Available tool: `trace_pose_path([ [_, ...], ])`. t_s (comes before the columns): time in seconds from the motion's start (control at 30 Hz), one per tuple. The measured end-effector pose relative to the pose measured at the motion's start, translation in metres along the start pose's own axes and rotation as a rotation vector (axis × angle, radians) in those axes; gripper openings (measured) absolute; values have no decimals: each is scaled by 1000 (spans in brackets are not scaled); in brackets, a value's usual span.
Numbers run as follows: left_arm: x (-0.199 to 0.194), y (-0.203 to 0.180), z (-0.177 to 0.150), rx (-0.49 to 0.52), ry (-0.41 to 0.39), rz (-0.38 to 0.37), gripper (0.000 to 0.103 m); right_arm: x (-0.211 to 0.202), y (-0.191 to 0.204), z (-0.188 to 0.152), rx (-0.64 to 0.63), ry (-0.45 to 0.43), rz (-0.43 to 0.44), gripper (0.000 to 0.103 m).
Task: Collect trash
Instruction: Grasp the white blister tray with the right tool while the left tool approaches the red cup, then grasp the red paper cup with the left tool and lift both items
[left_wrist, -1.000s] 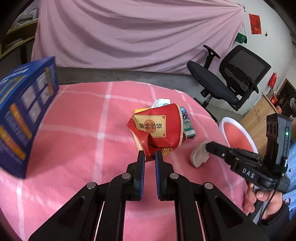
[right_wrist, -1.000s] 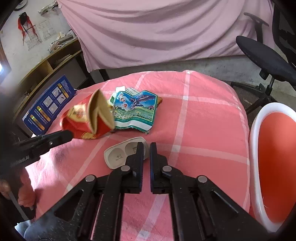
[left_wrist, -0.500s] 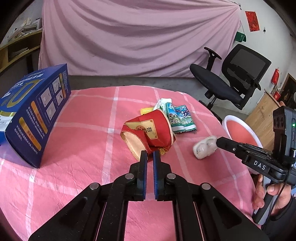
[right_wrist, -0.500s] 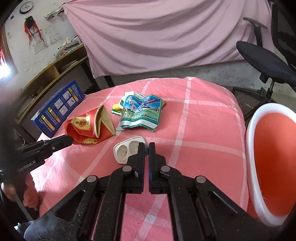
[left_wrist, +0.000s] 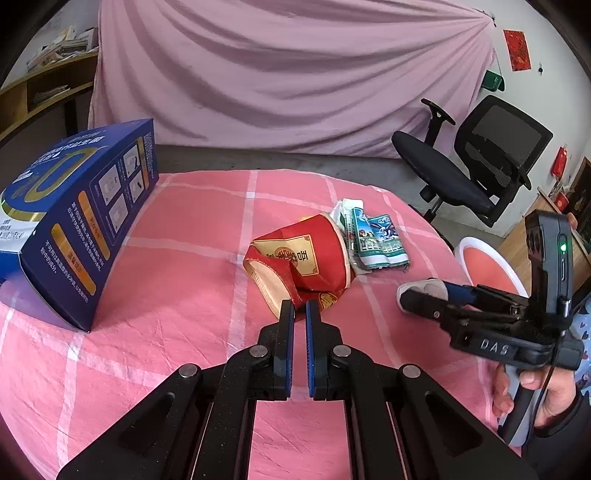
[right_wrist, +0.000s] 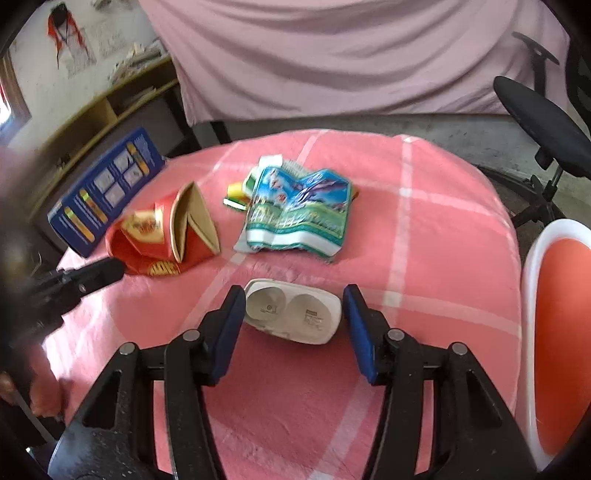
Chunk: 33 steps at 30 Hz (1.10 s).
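1. The table (left_wrist: 177, 295), under a pink checked cloth, carries several pieces of trash near its middle.
2. The left tongs (left_wrist: 300, 314) are pressed together with nothing visible between the pads. Their tips sit at the near edge of a crushed red paper cup (left_wrist: 303, 258); whether they touch it cannot be told. The cup lies on its side.
3. The right tongs (right_wrist: 293, 308) are spread, their jaws having just been opening. A white plastic tray (right_wrist: 291, 310) with two round hollows lies on the cloth between the blue pads (right_wrist: 229, 325); neither pad presses on it.
4. A crumpled blue-green wrapper (right_wrist: 299, 214) lies beyond the tray, just beside the cup, with small yellow and white scraps (right_wrist: 236, 194) at its far edge.
5. A blue carton (left_wrist: 77, 218) stands at the table's left side, well apart from the trash.
6. A white-rimmed orange bin (right_wrist: 554, 317) stands off the table's right edge.
7. A hand (left_wrist: 535, 398) grips the right tool's handle.
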<state>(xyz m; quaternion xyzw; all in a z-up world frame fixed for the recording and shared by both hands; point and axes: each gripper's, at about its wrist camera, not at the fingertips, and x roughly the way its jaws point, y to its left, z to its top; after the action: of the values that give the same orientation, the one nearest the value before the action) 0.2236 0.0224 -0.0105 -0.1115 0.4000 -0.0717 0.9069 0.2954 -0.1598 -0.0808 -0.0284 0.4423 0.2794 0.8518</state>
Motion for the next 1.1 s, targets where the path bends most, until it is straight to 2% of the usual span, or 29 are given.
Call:
trace_pose_path([
  [0.1, 0, -2, 0, 2, -8, 6, 3, 0, 2, -1, -10, 3, -6, 75],
  [0.17, -2, -6, -1, 18, -20, 13, 3, 0, 2, -2, -10, 3, -8, 59],
  [0.33, -9, -22, -4, 86, -65, 42, 1, -9, 8, -7, -34, -22, -5, 59],
  [0.43, -16, -30, -6, 120, -118, 49, 0, -28, 9, -10, -29, -108, 3, 59],
  [0.57, -23, -48, -3, 151, -180, 44, 0, -65, 5, -18, -10, -276, -15, 58],
  [0.6, -24, -53, -2, 158, -195, 41, 0, -74, 3, -20, -5, -319, -23, 50],
  [0.63, -26, -59, 0, 166, -213, 37, 0, -81, 1, -21, -1, -349, -29, 37],
  [0.77, -34, -88, 8, 226, -280, 16, 0, -113, -14, -25, 44, -474, -69, 36],
  [0.97, -35, -123, 12, 266, -332, -37, 0, -134, -34, -32, 108, -528, -70, 36],
  [1.1, -36, -151, 17, 320, -387, -94, 0, -167, -47, -45, 138, -666, -126, 36],
])
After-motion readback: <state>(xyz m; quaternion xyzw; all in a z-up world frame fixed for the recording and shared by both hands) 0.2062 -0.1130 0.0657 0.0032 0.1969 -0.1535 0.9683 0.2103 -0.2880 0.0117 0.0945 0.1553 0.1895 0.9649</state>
